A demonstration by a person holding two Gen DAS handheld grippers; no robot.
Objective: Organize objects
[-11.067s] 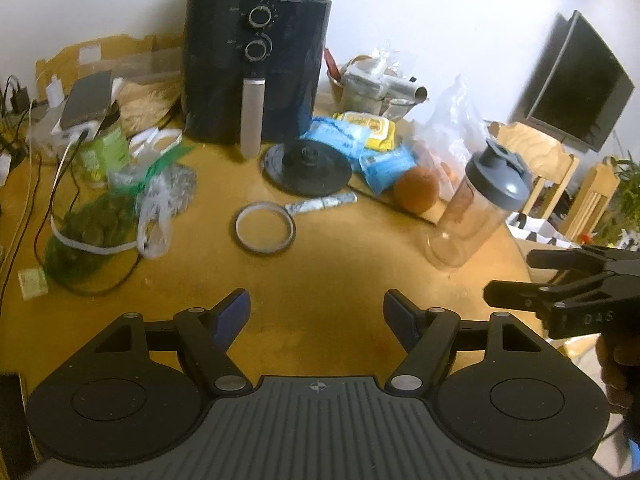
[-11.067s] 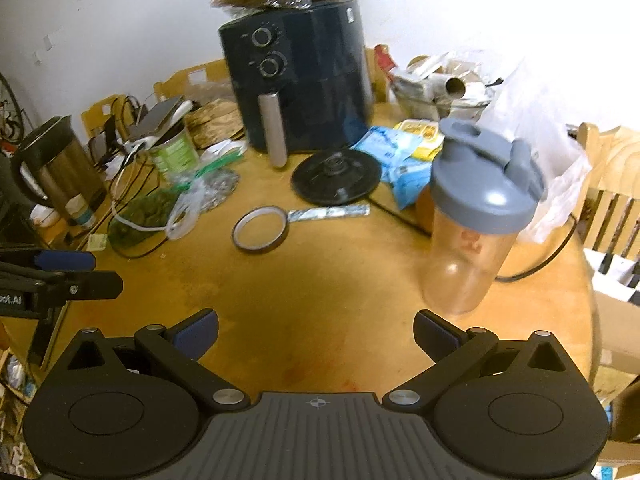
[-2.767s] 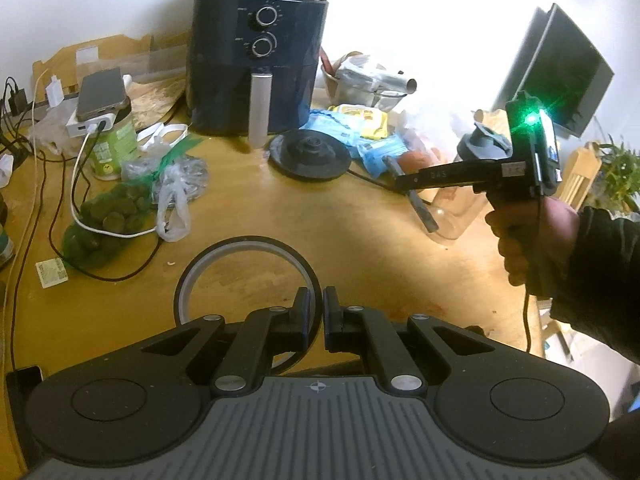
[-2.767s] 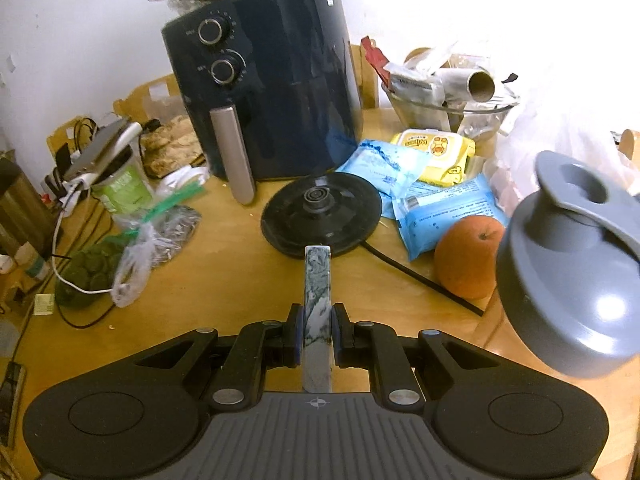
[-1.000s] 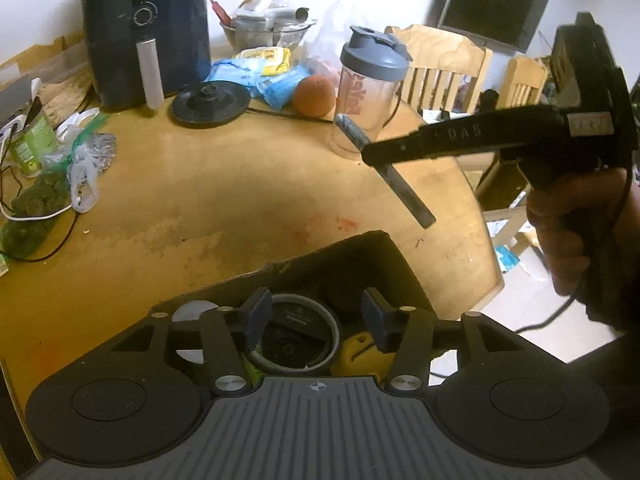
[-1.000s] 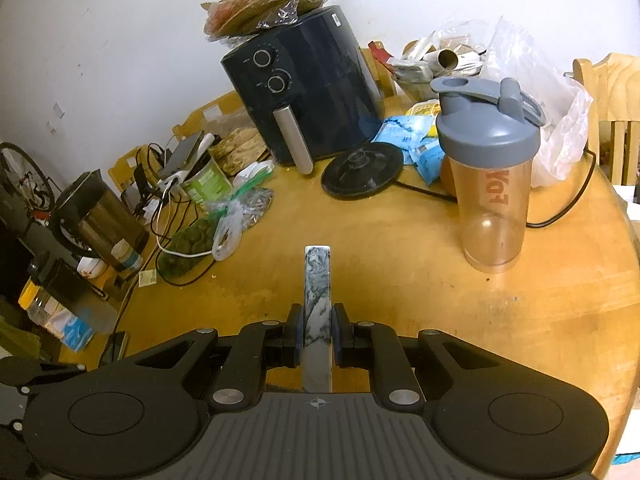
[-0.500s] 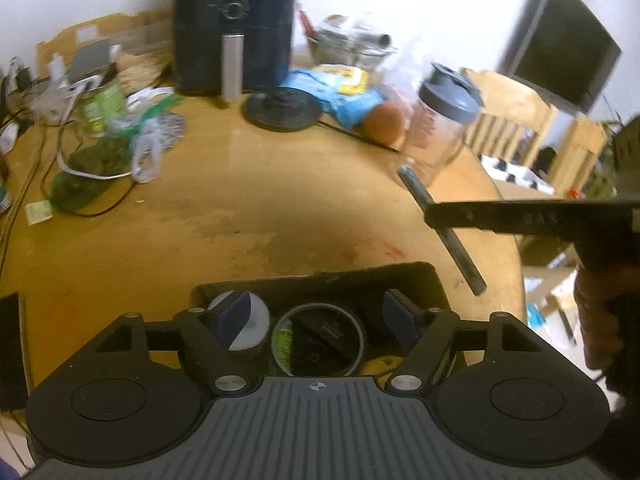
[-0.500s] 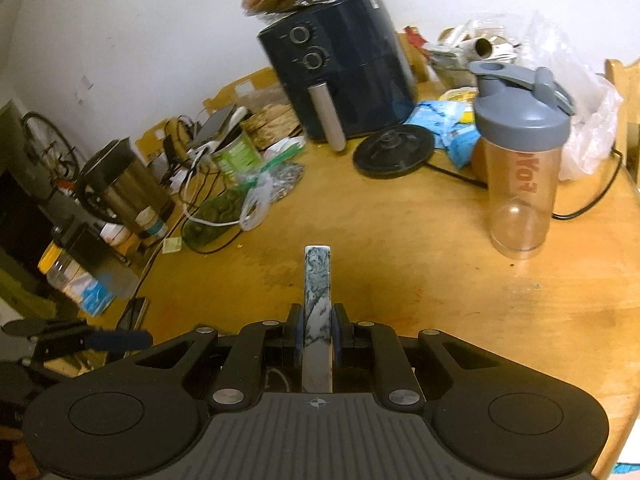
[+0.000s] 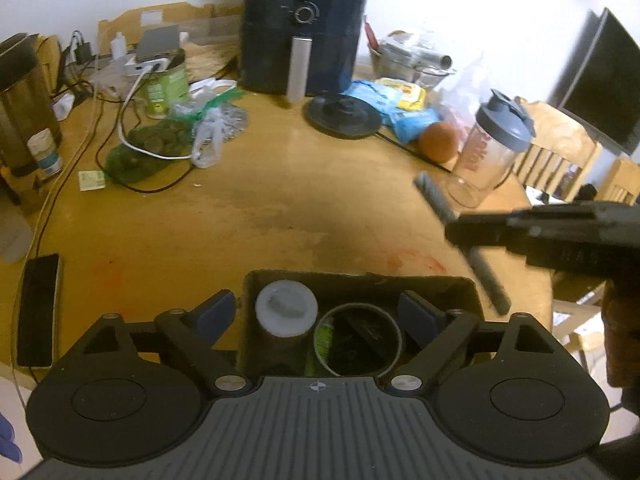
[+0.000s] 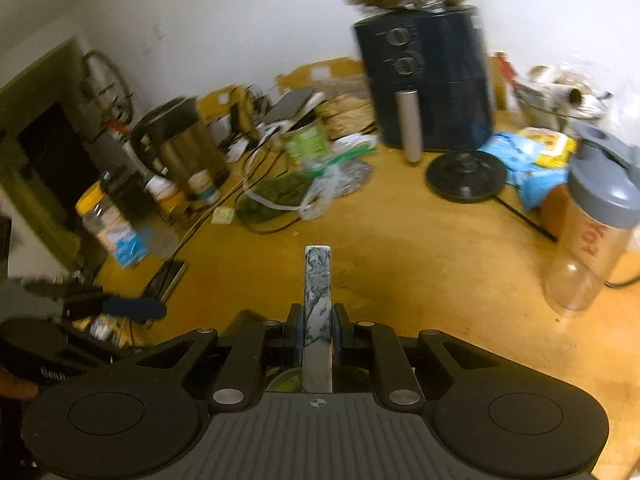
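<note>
My left gripper [image 9: 316, 314] is open and empty above a cardboard box [image 9: 460, 286] at the table's near edge. Inside the box lie a ring of tape [image 9: 358, 340] and a white-lidded jar [image 9: 286, 308]. My right gripper [image 10: 317, 332] is shut on a grey marbled stick pack [image 10: 317, 280] that points forward. In the left wrist view the right gripper [image 9: 464, 232] holds that stick pack [image 9: 486, 276] slanted, just right of the box.
On the wooden table [image 9: 260, 208] stand a dark air fryer [image 9: 306, 32], a black kettle base [image 9: 343, 115], a shaker bottle [image 9: 490, 148], an orange [image 9: 439, 141], snack packets [image 9: 384, 98], a bag of greens [image 9: 148, 148], cables and a phone [image 9: 38, 308]. Chairs stand at right.
The left gripper let the tape ring go into the box and opened wider. The right gripper has swung left and nearer the box, still holding the stick pack.
</note>
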